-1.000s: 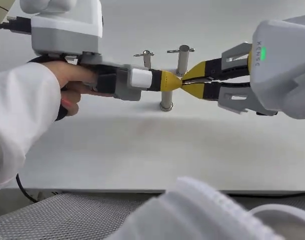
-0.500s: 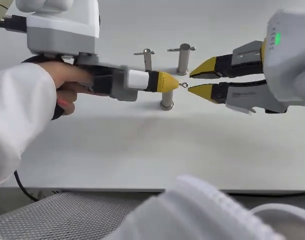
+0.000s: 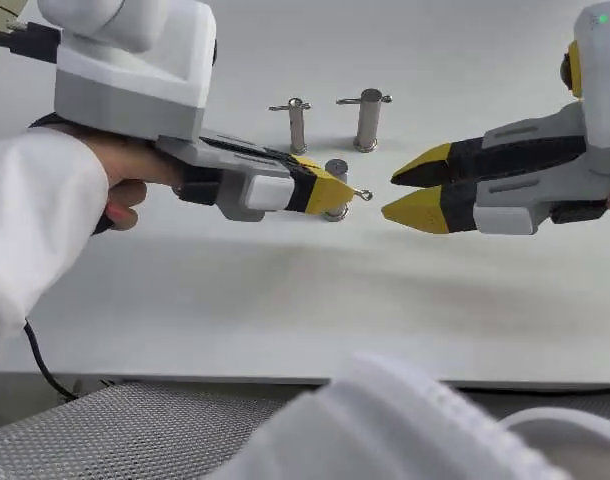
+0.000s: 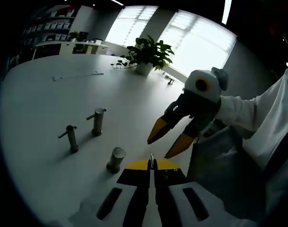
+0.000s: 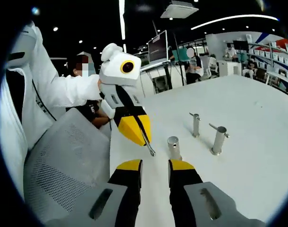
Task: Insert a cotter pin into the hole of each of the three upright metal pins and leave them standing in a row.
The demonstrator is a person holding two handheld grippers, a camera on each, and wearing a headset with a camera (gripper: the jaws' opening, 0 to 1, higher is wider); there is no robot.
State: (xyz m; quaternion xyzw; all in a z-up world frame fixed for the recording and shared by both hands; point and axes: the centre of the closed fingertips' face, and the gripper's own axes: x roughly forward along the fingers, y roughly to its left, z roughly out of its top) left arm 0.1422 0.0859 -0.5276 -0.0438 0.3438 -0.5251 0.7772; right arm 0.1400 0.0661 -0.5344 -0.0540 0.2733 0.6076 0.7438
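Three upright metal pins stand on the white table. The two far pins (image 3: 298,125) (image 3: 369,118) each carry a cotter pin through the top. The near pin (image 3: 336,170) has a bare top and stands just behind my left gripper (image 3: 335,193), which is shut on a cotter pin (image 3: 362,195) whose loop end sticks out to the right. My right gripper (image 3: 390,197) is open, a short gap right of that loop. In the left gripper view the cotter pin (image 4: 152,158) rises from my shut jaws beside the bare pin (image 4: 116,160). The right gripper view shows the cotter pin (image 5: 148,144).
The white table (image 3: 285,280) is bare around the pins. A grey mesh chair back (image 3: 135,430) and white fabric (image 3: 405,420) lie at its near edge. A potted plant (image 4: 146,54) stands at the table's far end in the left gripper view.
My right gripper has opened off the cotter pin and drawn back to the right. My left gripper keeps the cotter pin and has dipped a little lower.
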